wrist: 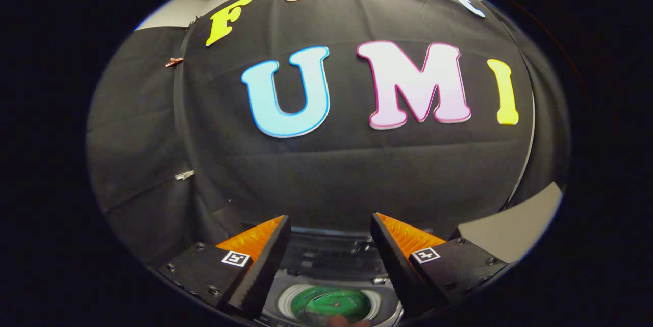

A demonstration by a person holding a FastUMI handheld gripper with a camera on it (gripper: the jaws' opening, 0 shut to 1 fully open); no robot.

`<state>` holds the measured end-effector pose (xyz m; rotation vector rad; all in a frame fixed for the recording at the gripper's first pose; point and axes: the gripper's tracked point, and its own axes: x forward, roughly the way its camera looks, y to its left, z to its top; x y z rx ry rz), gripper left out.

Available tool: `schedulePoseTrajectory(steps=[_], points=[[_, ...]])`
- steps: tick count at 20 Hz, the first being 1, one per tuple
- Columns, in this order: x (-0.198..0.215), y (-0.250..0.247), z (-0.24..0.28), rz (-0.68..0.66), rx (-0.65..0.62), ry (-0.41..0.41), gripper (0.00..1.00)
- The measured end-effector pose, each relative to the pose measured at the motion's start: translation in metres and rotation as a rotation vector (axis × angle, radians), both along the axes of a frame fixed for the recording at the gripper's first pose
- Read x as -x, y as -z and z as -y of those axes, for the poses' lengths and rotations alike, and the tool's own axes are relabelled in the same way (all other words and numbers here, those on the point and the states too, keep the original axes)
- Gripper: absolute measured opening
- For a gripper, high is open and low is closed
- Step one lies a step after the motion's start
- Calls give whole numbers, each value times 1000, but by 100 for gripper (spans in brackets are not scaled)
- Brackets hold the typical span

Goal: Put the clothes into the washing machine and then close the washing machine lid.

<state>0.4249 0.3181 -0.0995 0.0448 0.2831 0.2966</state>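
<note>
The tool (pixel 330 245) sits at the bottom centre of the frame, its fingers (pixel 265 260) spread wide and gripping nothing. Between and below them the washing machine (pixel 331 286) shows its round open drum, with green clothes (pixel 330 304) lying inside it. The black booth wall (pixel 326 174) rises behind

A: What holds the clothes?
B: The washer (pixel 326 258), seen between the spread, empty jaws of the gripper (pixel 330 271), its top against the booth wall.
A: And inside?
B: Its round drum (pixel 330 305) lies open, with something green (pixel 331 304) in it; I cannot tell its shape.
</note>
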Motion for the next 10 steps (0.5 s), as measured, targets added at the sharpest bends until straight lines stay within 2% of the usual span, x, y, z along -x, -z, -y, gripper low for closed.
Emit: schedulePoseTrajectory(steps=[2, 6, 10], points=[[-20, 0, 11, 16, 22, 40, 98], [-43, 31, 15, -95, -17, 109, 99], [-60, 62, 16, -117, 60, 122, 99]])
